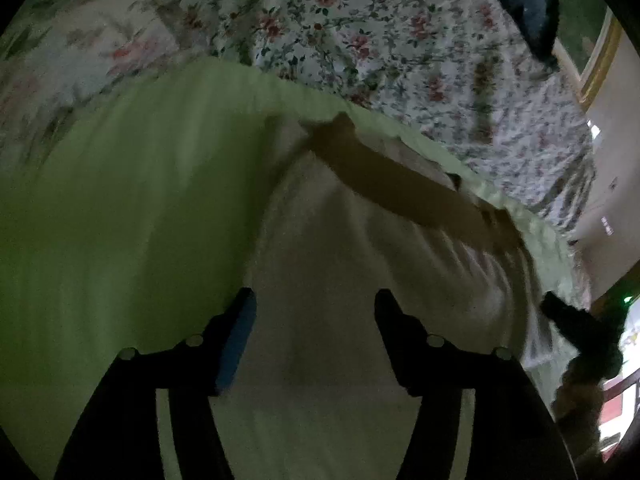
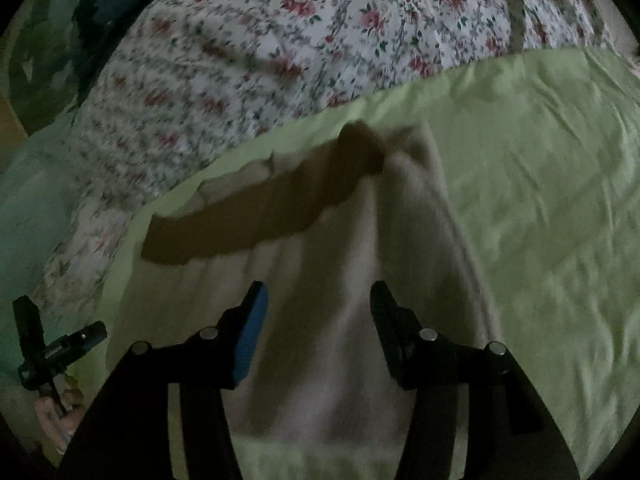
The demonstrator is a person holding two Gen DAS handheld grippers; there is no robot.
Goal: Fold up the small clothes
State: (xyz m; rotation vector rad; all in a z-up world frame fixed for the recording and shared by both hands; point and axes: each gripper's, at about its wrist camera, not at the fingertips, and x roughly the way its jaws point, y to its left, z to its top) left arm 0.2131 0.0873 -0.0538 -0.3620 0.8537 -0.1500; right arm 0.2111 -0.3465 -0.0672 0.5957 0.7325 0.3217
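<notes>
A small pale garment (image 1: 360, 248) with a brown band (image 1: 400, 184) along its far edge lies on a light green cloth (image 1: 120, 200). My left gripper (image 1: 314, 300) is open just above the garment's near part, holding nothing. In the right wrist view the same garment (image 2: 320, 280) and its brown band (image 2: 256, 216) lie on the green cloth (image 2: 540, 200). My right gripper (image 2: 318, 292) is open over the garment and empty. The right gripper also shows at the right edge of the left wrist view (image 1: 568, 316); the left gripper shows at the left edge of the right wrist view (image 2: 44, 344).
The green cloth lies on a floral bedspread (image 1: 360, 40), which also shows in the right wrist view (image 2: 280, 40). A dark blue item (image 1: 528, 0) lies at the far side of the bed. A wall and a framed edge (image 1: 600, 64) stand at the right.
</notes>
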